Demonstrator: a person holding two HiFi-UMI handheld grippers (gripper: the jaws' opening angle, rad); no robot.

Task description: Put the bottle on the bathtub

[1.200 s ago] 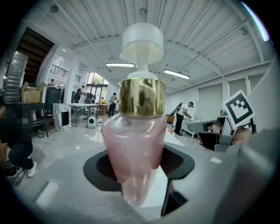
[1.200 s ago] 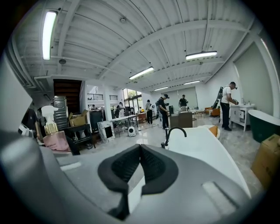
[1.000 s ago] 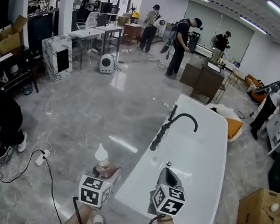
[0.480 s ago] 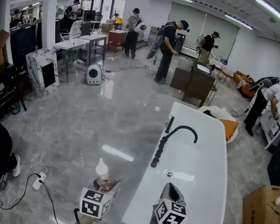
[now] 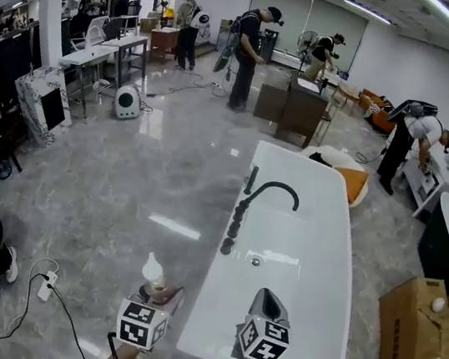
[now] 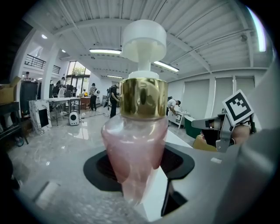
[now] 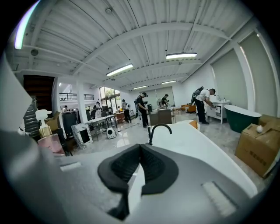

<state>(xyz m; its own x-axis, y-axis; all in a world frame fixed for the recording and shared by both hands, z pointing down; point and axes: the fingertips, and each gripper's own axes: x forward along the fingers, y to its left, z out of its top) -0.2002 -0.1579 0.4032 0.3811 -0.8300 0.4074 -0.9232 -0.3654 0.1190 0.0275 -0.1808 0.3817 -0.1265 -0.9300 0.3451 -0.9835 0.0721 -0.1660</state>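
A pink pump bottle (image 6: 136,148) with a gold collar and white pump head stands upright between the jaws of my left gripper (image 5: 159,294), which is shut on it. In the head view the bottle (image 5: 154,274) hangs over the grey floor, just left of the near end of the white bathtub (image 5: 314,256). A black arched faucet (image 5: 256,201) stands on the tub's left rim. My right gripper (image 5: 267,303) hovers over the tub's near end, its jaws pressed together with nothing between them. In the right gripper view the gripper (image 7: 140,164) points along the tub toward the faucet (image 7: 156,131).
A brown cardboard box (image 5: 419,328) sits on the floor right of the tub. A power strip and cable (image 5: 47,286) lie at the left. Several people work at tables and cabinets far across the room. A person crouches at the left edge.
The view has shifted forward and to the right along the tub. Both grippers keep their places low in the view, the bottle still held in the left one.
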